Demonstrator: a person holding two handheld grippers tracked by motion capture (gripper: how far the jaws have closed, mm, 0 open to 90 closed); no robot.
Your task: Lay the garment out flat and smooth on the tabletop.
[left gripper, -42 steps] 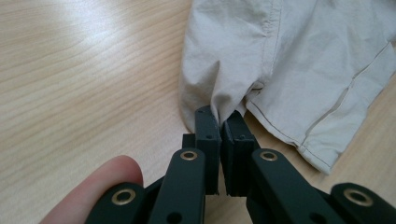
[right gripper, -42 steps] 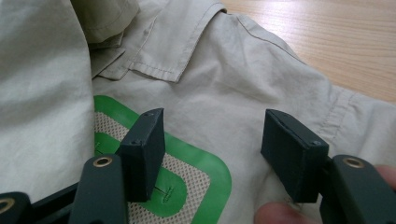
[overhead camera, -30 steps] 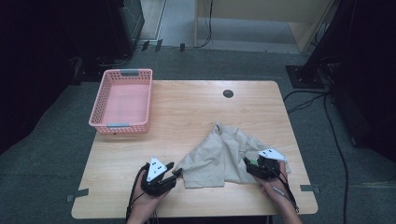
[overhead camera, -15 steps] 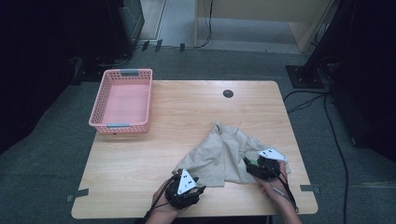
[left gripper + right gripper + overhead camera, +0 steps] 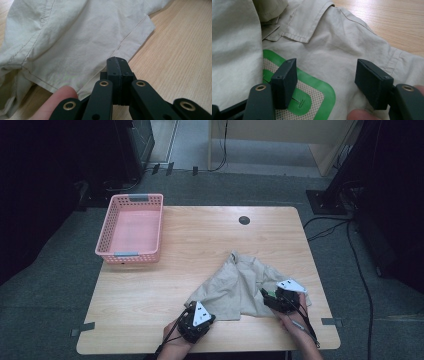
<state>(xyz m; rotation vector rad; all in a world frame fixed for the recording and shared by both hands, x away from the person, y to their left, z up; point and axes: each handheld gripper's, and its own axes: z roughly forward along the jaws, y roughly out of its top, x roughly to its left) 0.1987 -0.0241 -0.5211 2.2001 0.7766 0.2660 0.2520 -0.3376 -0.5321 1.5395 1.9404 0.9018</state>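
Observation:
A crumpled beige shirt [image 5: 240,282] lies on the wooden table [image 5: 200,245], toward the front right. My left gripper [image 5: 191,309] is at the shirt's front-left corner. In the left gripper view its jaws have just been closing and now meet on the hem [image 5: 130,40] of the shirt [image 5: 75,37], with my left gripper [image 5: 116,65] pinching that edge. My right gripper [image 5: 264,296] rests on the shirt's right side. In the right gripper view my right gripper [image 5: 328,82] stands open over the cloth [image 5: 332,45], beside a green-bordered label [image 5: 317,85].
A pink plastic basket [image 5: 111,227] stands at the table's back left. A small dark round hole [image 5: 244,220] sits near the far edge. Bare wood lies between the basket and the shirt. Dark floor and cables surround the table.
My left gripper moved right along the front edge to the shirt's corner and its jaws shut. The right gripper stayed in place.

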